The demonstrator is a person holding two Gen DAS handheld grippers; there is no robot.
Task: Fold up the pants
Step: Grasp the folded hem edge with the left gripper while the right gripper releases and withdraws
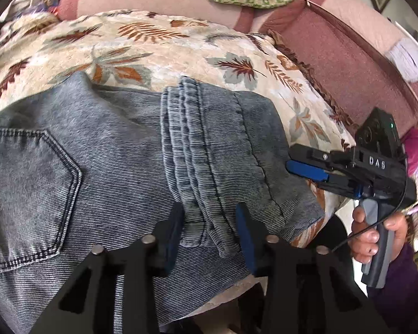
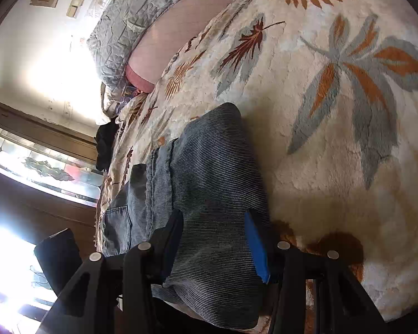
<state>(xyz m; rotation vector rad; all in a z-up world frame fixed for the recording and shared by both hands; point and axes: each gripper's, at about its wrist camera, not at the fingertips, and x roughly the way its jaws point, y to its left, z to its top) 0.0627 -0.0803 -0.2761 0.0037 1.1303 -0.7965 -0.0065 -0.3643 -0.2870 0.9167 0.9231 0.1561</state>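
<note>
The pants (image 1: 103,150) lie folded on the blanket (image 1: 158,44) across the lower half of the left wrist view, with the hems (image 1: 197,167) stacked on top at centre. The left gripper (image 1: 209,231) straddles the hem end with its fingers (image 1: 171,233) spread a little and not visibly pressing, so a lift from here could catch only the top layer and let the stack slide apart. The right gripper (image 2: 217,245), seen at the bottom of its own view, has fabric between its pads, but whether it pinches I cannot tell; a loose hold there could drop the corner and undo the fold. The denim is grey-blue, finely ribbed and thick at the stitched seams. The blanket is plush, cream, leaf-patterned, and soft enough to bunch underneath.
</note>
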